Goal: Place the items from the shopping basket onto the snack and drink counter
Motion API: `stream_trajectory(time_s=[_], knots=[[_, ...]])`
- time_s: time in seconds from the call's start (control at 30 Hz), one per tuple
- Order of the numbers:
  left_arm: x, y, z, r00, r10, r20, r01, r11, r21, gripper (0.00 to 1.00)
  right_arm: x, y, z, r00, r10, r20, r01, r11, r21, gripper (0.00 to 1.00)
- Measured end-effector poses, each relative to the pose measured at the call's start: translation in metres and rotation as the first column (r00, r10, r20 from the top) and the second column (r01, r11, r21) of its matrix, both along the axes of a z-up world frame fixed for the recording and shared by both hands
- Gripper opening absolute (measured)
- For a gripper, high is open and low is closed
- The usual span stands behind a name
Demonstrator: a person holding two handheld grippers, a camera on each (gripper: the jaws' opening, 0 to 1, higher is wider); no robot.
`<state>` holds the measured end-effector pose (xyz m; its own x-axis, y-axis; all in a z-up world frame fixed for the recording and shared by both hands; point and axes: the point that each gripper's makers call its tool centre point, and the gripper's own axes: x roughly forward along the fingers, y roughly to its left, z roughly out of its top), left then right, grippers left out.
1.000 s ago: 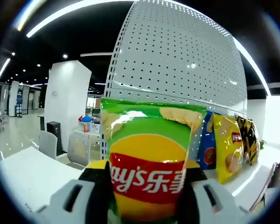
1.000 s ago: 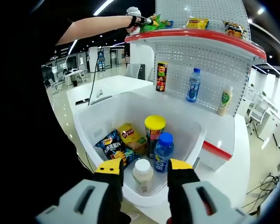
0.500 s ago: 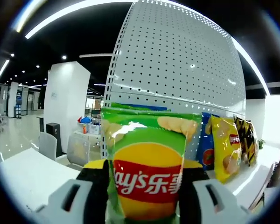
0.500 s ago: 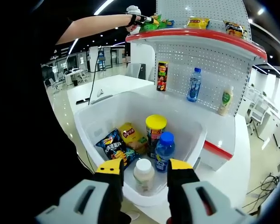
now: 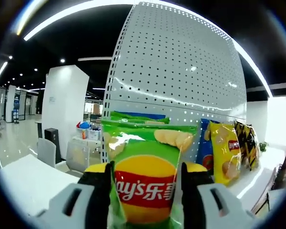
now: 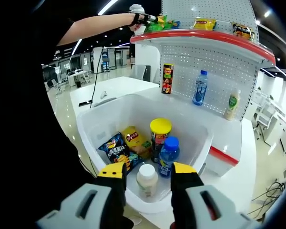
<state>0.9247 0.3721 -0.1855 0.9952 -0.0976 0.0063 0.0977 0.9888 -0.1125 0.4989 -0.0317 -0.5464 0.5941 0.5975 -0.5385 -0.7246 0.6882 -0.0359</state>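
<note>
While the person's arm (image 6: pixel 100 24) reaches up to the red-edged top shelf (image 6: pixel 200 37), the left hand-held gripper (image 5: pixel 145 174) is clamped on a green chip bag (image 5: pixel 145 176) standing between its jaws before a pegboard (image 5: pixel 181 71); the right hand-held gripper (image 6: pixel 145 174) hangs with jaws apart over the white basket (image 6: pixel 100 119), a white-capped bottle (image 6: pixel 147 179) between them, its lower part hidden

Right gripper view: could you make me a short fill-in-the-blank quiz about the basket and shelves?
1. The canister in the white basket has a ____ lid.
2. The bottle beside it has a ____ cap.
3. The top shelf has a ____ front edge.

Missing words: yellow; blue; red
</note>
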Motion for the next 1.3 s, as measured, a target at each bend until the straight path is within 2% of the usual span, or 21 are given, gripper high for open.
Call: stream_trajectory(time_s=[0.27, 0.53, 0.7, 1.03, 1.13, 1.3], knots=[[-0.007, 0.005, 0.004, 1.0, 0.002, 0.006, -0.002, 1.0, 0.011, 0.6, 0.001, 0.004, -0.001, 1.0, 0.013, 0.001, -0.013, 1.0, 0.002, 0.37], [-0.025, 0.006, 0.013, 0.999, -0.012, 0.033, 0.011, 1.0, 0.023, 0.6, 0.002, 0.011, -0.001, 0.999, 0.038, 0.001, -0.038, 0.999, 0.0, 0.37], [-0.036, 0.009, 0.008, 0.999, -0.028, 0.027, 0.027, 0.999, 0.037, 0.6, 0.002, 0.013, 0.0, 0.999, 0.05, 0.004, -0.05, 0.999, 0.001, 0.37], [-0.079, 0.011, 0.001, 0.996, -0.073, 0.042, 0.07, 0.995, 0.065, 0.6, 0.003, 0.02, -0.001, 0.997, 0.078, 0.001, -0.078, 0.997, 0.002, 0.37], [-0.097, 0.003, 0.0, 0.993, -0.112, 0.046, 0.11, 0.992, 0.057, 0.6, 0.005, 0.023, 0.0, 0.996, 0.091, 0.005, -0.091, 0.996, 0.003, 0.37], [-0.129, -0.009, 0.005, 0.985, -0.154, 0.082, 0.149, 0.986, 0.073, 0.6, 0.007, 0.028, 0.002, 0.994, 0.105, 0.009, -0.105, 0.995, 0.003, 0.37]])
